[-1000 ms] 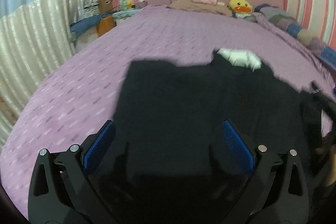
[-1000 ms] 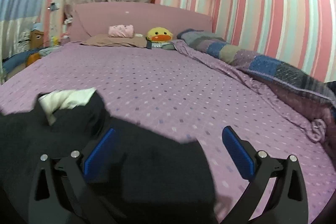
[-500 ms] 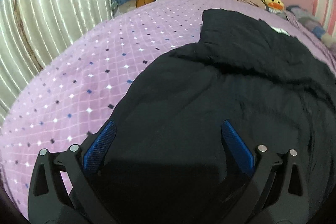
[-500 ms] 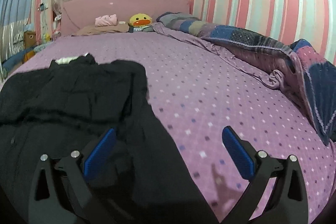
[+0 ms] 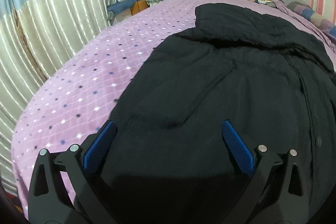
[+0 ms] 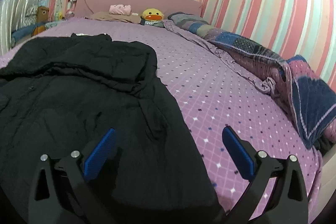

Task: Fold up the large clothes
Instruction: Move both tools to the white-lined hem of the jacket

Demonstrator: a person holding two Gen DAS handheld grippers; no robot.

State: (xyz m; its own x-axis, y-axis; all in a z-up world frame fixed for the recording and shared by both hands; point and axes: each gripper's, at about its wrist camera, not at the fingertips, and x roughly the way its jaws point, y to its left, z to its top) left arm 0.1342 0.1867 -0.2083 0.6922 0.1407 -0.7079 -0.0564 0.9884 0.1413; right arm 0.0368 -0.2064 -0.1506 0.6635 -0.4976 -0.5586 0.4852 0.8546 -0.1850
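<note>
A purple diamond-patterned bedspread (image 5: 88, 81) is covering the bed, with a pink headboard (image 6: 136, 3) and a yellow duck plush (image 6: 152, 15) lying at the far end. A large black garment (image 5: 231, 81) is lying spread across it (its upper part is sitting doubled over in a thick fold). The left gripper (image 5: 168, 146) is hanging wide open over the garment's near left edge, gripping nothing. The right gripper (image 6: 168, 148) is likewise gaping, straddling the near right edge.
</note>
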